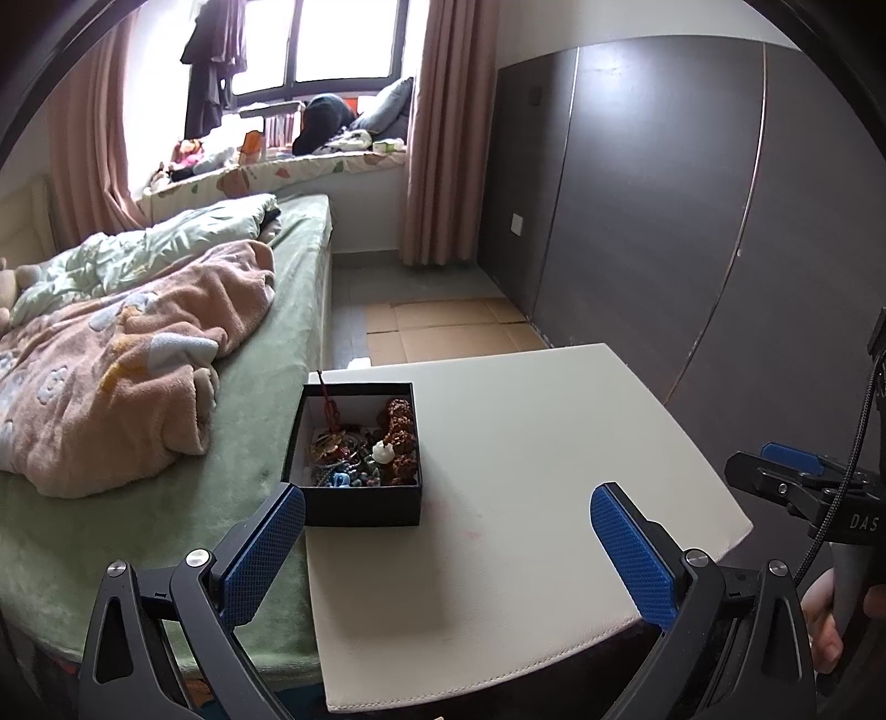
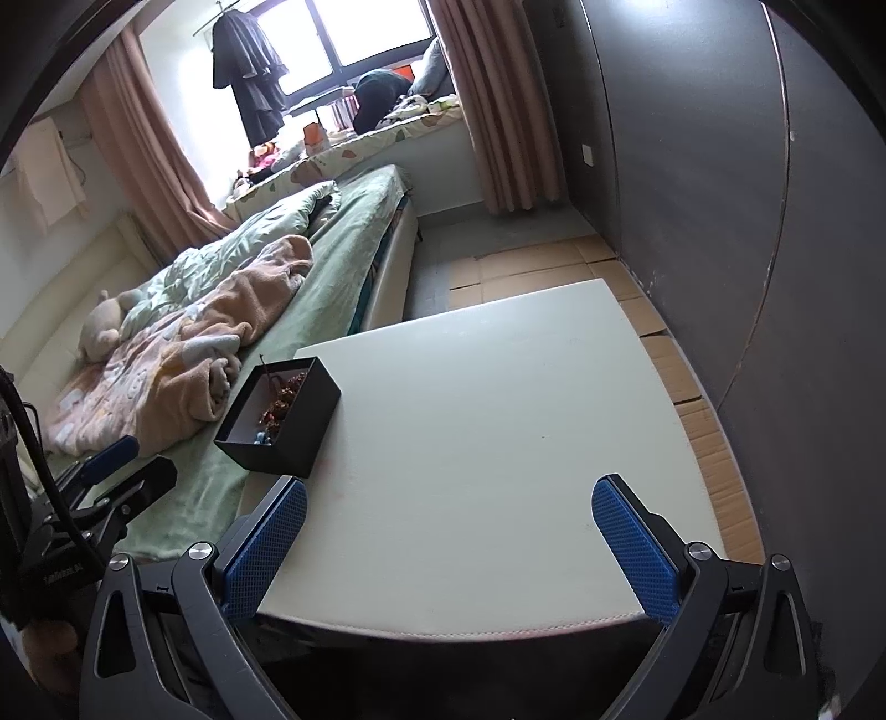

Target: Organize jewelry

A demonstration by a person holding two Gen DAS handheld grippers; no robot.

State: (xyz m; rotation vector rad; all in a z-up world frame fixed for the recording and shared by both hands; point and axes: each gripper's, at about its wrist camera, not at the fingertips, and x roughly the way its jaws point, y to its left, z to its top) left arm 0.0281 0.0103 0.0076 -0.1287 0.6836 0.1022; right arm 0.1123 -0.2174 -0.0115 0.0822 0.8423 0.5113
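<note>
here, your left gripper (image 1: 447,545) hangs open just short of the jewelry box (image 1: 354,459) at the bench's (image 1: 526,443) left edge; your right gripper (image 2: 449,545), also open, sits farther off.

We see daylight pouring through the window (image 1: 332,50), blown out to plain white in both views, so the curtains (image 1: 443,133) glow at their edges. The white table (image 1: 526,443) is evenly lit, with soft shadows beneath the blue fingers (image 1: 260,554) and beside the black jewelry box (image 1: 354,507). The dark wardrobe (image 1: 664,194) stays dim. Fisheye distortion bends straight lines; black vignette rings the corners. Focus is reasonably sharp.
</note>
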